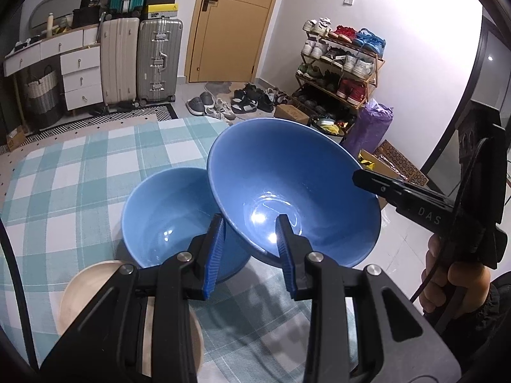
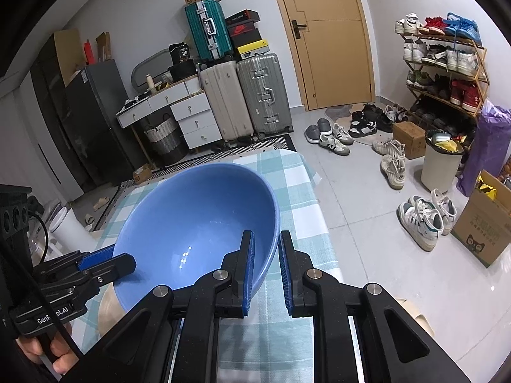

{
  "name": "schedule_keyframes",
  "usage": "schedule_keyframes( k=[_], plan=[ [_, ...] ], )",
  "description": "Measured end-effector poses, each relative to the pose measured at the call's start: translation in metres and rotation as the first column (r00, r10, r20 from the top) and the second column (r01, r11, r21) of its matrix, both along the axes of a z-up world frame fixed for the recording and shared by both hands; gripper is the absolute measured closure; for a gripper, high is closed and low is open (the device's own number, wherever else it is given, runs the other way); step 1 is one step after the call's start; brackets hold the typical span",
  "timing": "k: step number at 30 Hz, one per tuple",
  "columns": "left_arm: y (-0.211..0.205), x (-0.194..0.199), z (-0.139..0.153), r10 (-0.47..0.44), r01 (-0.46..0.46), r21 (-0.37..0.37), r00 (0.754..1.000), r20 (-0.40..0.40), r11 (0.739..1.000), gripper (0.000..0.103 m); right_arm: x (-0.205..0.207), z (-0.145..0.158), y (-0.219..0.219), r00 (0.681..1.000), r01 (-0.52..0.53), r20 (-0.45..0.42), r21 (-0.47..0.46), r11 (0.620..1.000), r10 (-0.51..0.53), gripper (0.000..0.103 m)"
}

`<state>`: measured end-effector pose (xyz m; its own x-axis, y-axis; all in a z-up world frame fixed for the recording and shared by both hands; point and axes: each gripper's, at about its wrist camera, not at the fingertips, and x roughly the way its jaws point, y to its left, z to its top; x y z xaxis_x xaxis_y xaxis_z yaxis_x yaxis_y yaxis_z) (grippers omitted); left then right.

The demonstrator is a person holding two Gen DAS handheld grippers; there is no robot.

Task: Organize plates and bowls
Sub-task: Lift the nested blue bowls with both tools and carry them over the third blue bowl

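Observation:
A large blue bowl (image 1: 293,191) is held tilted above the table, partly over a smaller blue bowl (image 1: 166,217) that stands on the checked cloth. My left gripper (image 1: 250,236) straddles the large bowl's near rim, one finger inside and one outside, with the jaws fairly wide. My right gripper (image 2: 266,255) grips the same bowl (image 2: 198,223) at its right rim, jaws close together on the wall. The right gripper also shows in the left wrist view (image 1: 399,188), at the bowl's right rim. A beige plate (image 1: 95,290) lies on the table under my left gripper.
The table has a teal checked cloth (image 1: 80,172); its right edge drops to a tiled floor. Shoes (image 2: 335,137), a shoe rack (image 2: 447,73), a bin (image 2: 440,166), cardboard boxes and suitcases (image 2: 246,95) stand around the room.

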<state>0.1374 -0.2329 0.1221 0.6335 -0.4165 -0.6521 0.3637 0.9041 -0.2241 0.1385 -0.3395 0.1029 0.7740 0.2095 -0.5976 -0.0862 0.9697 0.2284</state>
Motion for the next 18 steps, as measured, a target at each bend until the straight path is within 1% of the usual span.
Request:
schedule_keyframes(
  k=[9, 18],
  plan=[
    [0.022, -0.001, 0.007, 0.049, -0.049, -0.001, 0.999, 0.013, 0.999, 0.074, 0.013, -0.001, 0.02, 0.999, -0.04, -0.001, 0.002, 0.999, 0.04, 0.087],
    [0.045, 0.006, 0.002, 0.096, -0.096, 0.009, 0.995, 0.012, 0.995, 0.074, 0.026, -0.01, 0.047, 0.997, -0.08, -0.019, -0.003, 0.997, 0.08, 0.087]
  ],
)
